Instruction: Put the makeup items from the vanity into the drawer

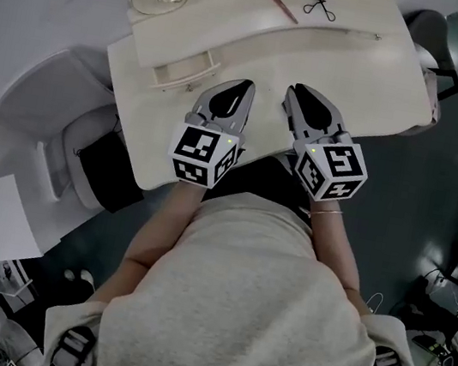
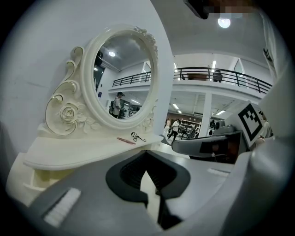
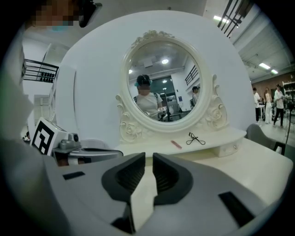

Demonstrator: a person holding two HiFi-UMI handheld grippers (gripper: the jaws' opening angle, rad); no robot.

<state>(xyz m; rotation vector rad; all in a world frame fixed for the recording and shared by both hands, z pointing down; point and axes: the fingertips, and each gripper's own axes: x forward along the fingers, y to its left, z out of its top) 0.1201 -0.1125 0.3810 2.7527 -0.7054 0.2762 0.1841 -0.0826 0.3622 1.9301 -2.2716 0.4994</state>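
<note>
Both grippers empty on the vanity, 2 makeup items beyond them on the shelf

The left gripper (image 1: 246, 86) and the right gripper (image 1: 297, 92) rest side by side on the front of the cream vanity (image 1: 376, 81), each with its jaws pressed together on nothing. The 2 items lie well ahead of the tips on the raised shelf (image 1: 237, 31) at the foot of the oval mirror (image 3: 161, 78): a pink pencil (image 1: 284, 8) and, just to its right, a black eyelash curler (image 1: 321, 4), near each other but apart. Both sit closer to the right gripper's line than to the left's. A small drawer (image 1: 183, 70) juts out from under the shelf's left end, just ahead and left of the left gripper.
</note>
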